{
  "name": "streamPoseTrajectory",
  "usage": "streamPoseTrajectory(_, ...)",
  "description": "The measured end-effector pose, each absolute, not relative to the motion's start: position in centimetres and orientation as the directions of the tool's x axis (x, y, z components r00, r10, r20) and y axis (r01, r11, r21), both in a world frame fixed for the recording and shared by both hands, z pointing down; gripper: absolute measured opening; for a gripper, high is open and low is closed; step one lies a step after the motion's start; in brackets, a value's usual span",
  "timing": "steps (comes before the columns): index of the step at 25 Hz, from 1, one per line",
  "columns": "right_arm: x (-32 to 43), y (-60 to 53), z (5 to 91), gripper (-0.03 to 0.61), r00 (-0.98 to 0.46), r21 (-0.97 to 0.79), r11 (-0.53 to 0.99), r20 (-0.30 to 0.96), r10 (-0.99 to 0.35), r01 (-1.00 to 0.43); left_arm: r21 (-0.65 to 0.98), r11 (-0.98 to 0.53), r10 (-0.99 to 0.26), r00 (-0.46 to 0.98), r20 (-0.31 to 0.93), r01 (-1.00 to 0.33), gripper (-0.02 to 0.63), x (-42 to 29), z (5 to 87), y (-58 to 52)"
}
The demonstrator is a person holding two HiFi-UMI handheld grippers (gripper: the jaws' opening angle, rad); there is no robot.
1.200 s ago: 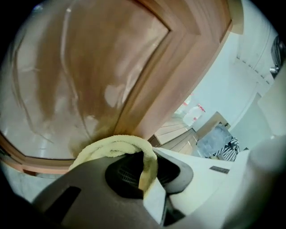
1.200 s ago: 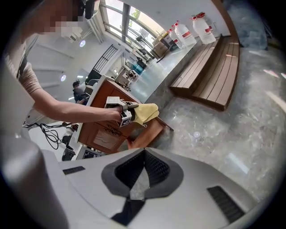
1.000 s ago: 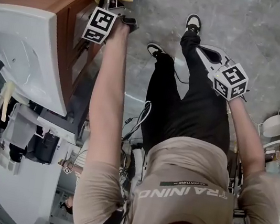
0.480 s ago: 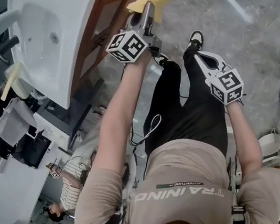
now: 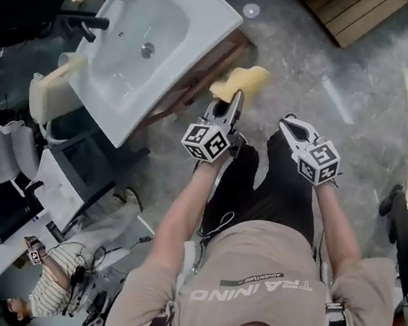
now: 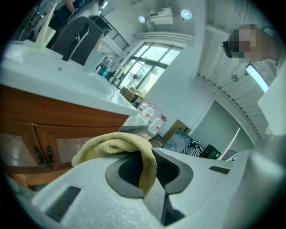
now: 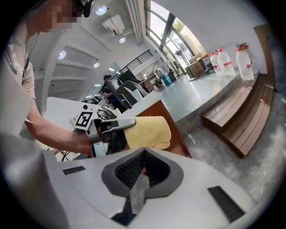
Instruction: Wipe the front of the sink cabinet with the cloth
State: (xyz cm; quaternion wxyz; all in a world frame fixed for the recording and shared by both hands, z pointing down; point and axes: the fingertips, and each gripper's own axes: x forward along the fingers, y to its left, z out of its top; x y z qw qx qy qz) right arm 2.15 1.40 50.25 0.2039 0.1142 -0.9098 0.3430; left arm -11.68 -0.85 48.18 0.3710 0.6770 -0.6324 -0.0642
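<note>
The white sink (image 5: 145, 28) sits on a brown wooden cabinet (image 5: 196, 80), whose front faces the person. My left gripper (image 5: 233, 101) is shut on a yellow cloth (image 5: 241, 82), held just off the cabinet front; contact cannot be told. In the left gripper view the cloth (image 6: 117, 144) folds over the shut jaws of the left gripper (image 6: 145, 167), with the cabinet doors (image 6: 53, 123) close behind. My right gripper (image 5: 291, 126) hangs to the right, over the person's leg. Its jaws look shut and empty in the right gripper view (image 7: 143, 167), which also shows the cloth (image 7: 147, 132).
A wooden slatted platform (image 5: 345, 12) lies on the grey floor beyond the cabinet. Water bottles (image 7: 228, 60) stand by the far wall. A desk with equipment (image 5: 10, 165) and a seated person (image 5: 53, 280) are at the left. A floor drain (image 5: 250, 10) is near the sink.
The head view has swung and pulled back, so the whole sink now shows. The left gripper with the cloth has come away from the cabinet's side toward its front corner. The right gripper stays alongside.
</note>
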Motion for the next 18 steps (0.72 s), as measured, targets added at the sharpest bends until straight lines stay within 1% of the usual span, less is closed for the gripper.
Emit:
streamPoseTrajectory(8, -4.0, 4.9, 39.4, 0.012, -0.912, -0.445, 0.86, 0.407, -0.055, -0.251, 0.478, 0.107, -0.927, 0.086, 0.364, -0.872, 0.049, -15.1, 39.2, 9.1)
streamPoseTrajectory(12, -5.1, 7.3, 35.4, 0.012, -0.911, -0.343, 0.92, 0.411, -0.033, -0.189, 0.423, 0.11, -0.951, 0.028, 0.308, -0.899, 0.049, -16.6, 34.4, 12.5)
streamPoseTrajectory(16, -5.7, 8.1, 32.3, 0.011, -0.929, -0.407, 0.896, 0.369, -0.017, -0.178, 0.424, 0.108, -0.969, -0.001, 0.247, -0.899, 0.049, -17.6, 30.2, 14.1)
streamPoseTrajectory(18, -6.9, 7.8, 30.6, 0.012, -0.937, -0.405, 0.898, 0.348, -0.022, -0.172, 0.414, 0.116, -0.976, -0.027, 0.214, -0.903, 0.049, -18.8, 28.0, 14.5)
